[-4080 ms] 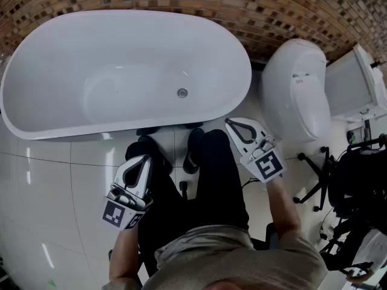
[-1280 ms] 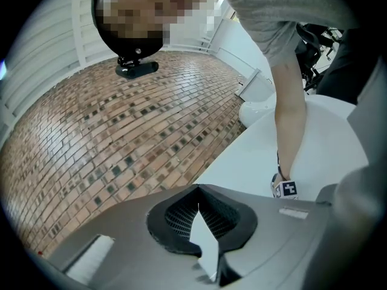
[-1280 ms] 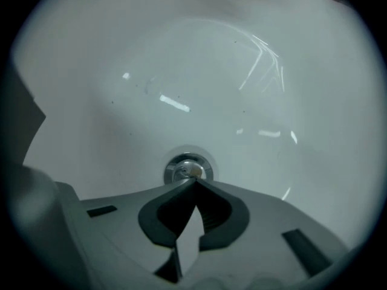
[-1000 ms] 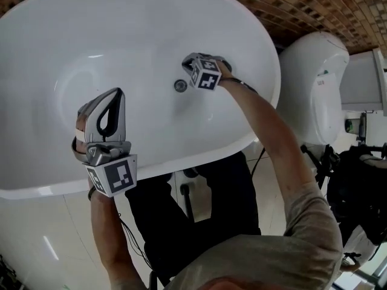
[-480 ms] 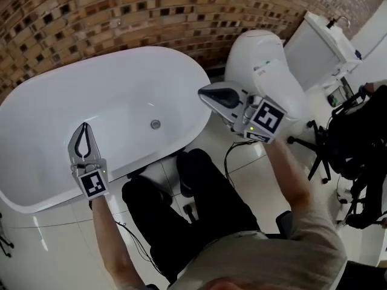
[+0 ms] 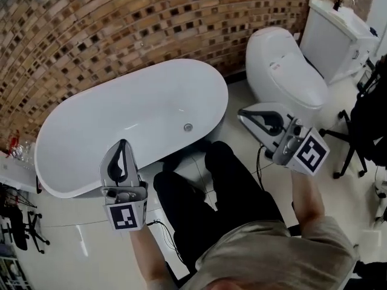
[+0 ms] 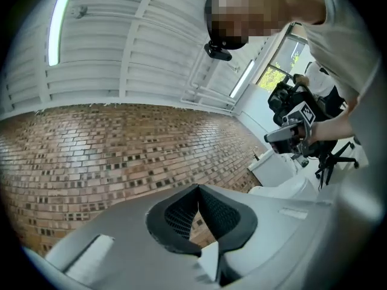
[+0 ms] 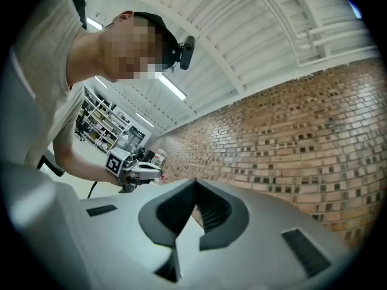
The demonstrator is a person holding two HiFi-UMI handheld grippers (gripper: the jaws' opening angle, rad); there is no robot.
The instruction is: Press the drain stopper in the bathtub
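Observation:
The white oval bathtub [image 6: 91, 138] stands against the brick wall, and its small round metal drain stopper [image 6: 188, 127] sits in the tub floor near the right end. My left gripper [image 6: 123, 142] hangs over the tub's near rim, shut and empty, tips toward the wall. My right gripper [image 6: 241, 114] is held right of the tub, near the toilet, also shut with nothing in it. Neither touches the tub. In the left gripper view the jaws [image 7: 198, 188] meet against the brick wall; the right gripper view shows its jaws [image 8: 195, 183] closed too.
A white toilet [image 6: 290, 65] with its cistern [image 6: 336, 28] stands to the right of the tub. A black chair [image 6: 369, 101] is at the far right, and dark gear [image 6: 15, 228] at the lower left. My legs [image 6: 205, 198] stand on the white tiled floor.
The right gripper has left the tub, where it was beside the drain stopper, and come up near the toilet. The left gripper has drawn back to the near rim. The view has pulled away.

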